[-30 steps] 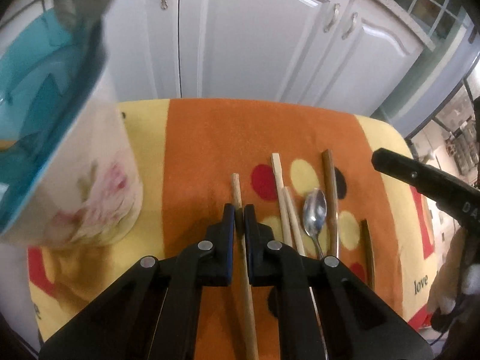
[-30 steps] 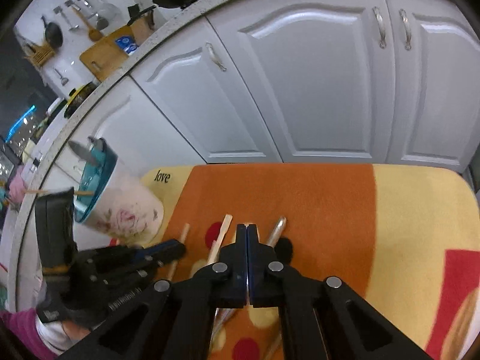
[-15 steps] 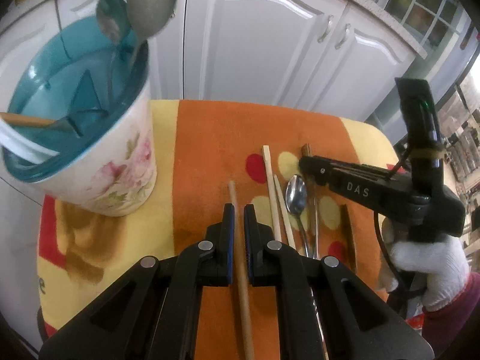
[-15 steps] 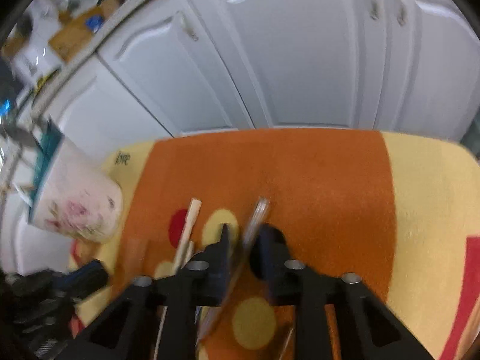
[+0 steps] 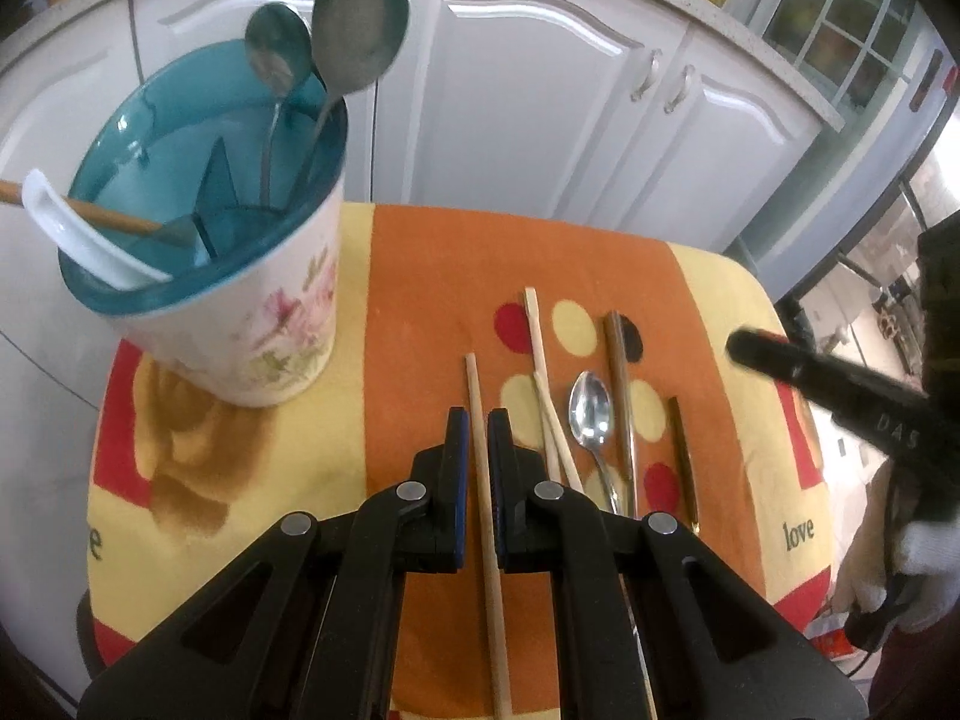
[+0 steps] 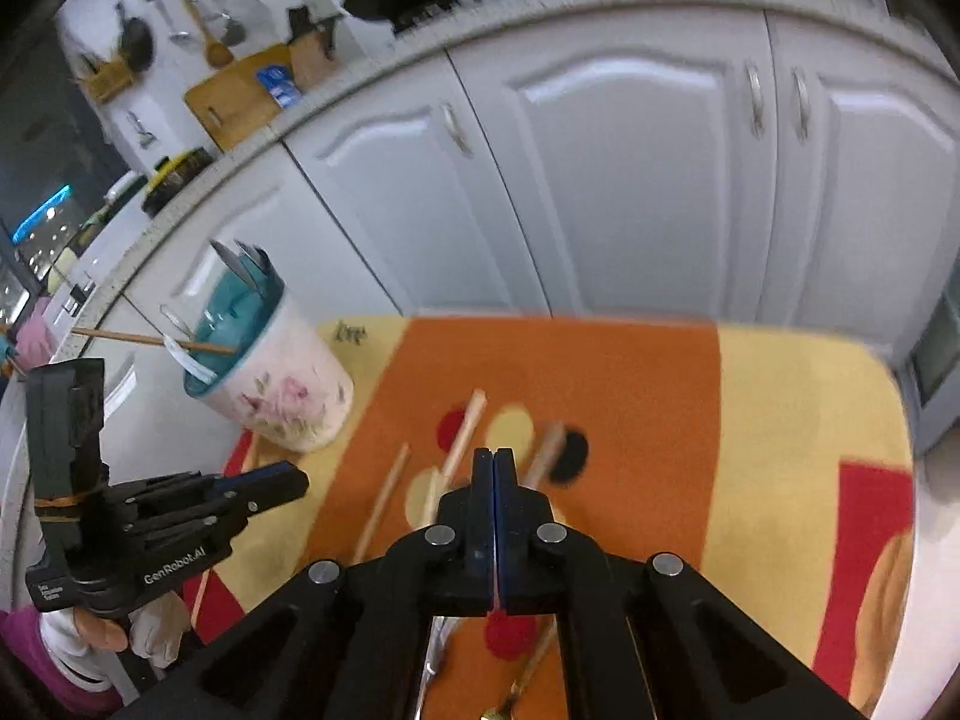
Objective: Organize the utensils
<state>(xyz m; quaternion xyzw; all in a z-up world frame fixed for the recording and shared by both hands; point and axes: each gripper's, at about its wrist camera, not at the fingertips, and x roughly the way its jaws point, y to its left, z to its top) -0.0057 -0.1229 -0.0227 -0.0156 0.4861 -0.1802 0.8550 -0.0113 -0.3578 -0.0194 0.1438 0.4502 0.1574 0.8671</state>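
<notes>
A: What did the utensils look like, and where did they lie?

B: They lay in a loose row on the orange and yellow cloth (image 5: 420, 300) over the desk. There was a pale wooden chopstick (image 5: 483, 480), two more pale sticks (image 5: 543, 384) crossing each other, a steel spoon (image 5: 591, 414) bowl up, a brown stick (image 5: 621, 384) and a short dark stick (image 5: 683, 456). The floral holder (image 5: 252, 324) with its teal lining stood at the cloth's left end, with two spoons, a white ladle and a wooden handle inside.

A: And the jaws?

B: The left gripper (image 5: 477, 438) was nearly closed, the pale chopstick running through the narrow gap between its jaws; whether the pads pressed it could not be told. The right gripper (image 6: 493, 480) was shut flat on nothing.

A: What differed from earlier?

B: A second before, the holder was blurred at the left view's edge; now it showed whole. Half a second before, the right jaws stood apart around the brown stick; now they were closed above it.

A: Anything around?

B: White cabinet doors (image 6: 630, 180) stood behind the desk, and a gloved hand (image 5: 924, 564) carried the right gripper.
</notes>
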